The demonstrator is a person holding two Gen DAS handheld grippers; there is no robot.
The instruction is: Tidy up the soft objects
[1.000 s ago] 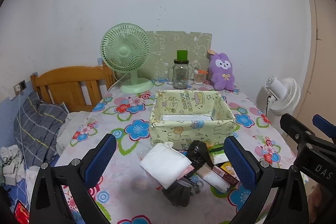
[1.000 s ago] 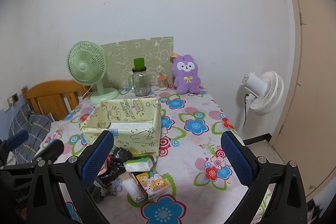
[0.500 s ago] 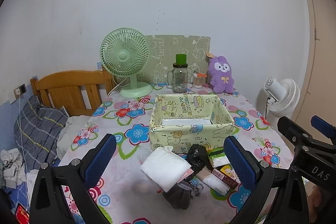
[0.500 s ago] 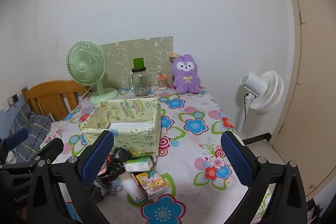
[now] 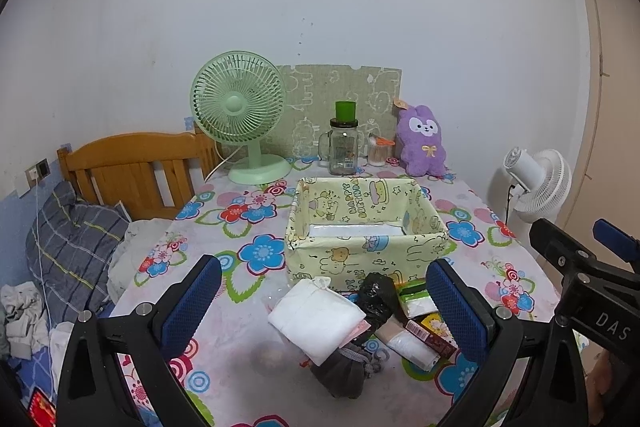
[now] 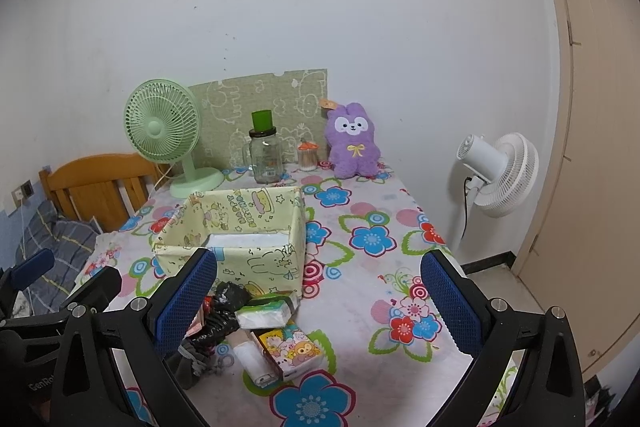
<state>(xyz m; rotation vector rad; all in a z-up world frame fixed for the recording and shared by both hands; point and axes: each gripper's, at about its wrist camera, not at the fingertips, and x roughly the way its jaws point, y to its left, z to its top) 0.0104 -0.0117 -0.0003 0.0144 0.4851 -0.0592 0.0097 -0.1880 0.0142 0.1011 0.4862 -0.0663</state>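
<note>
Above floral table [image 5: 472, 267]: fingers [image 5: 192, 303] (both pairs) apart

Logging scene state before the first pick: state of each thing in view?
left gripper: jaws open, empty, above the pile
right gripper: jaws open, empty
fabric storage box: upright, open top, white item inside
white folded cloth: lying on the pile, outside the box
black plastic bag: crumpled, against the box front
glass jar: upright, lid on
purple plush bunny: upright at the wall
</note>
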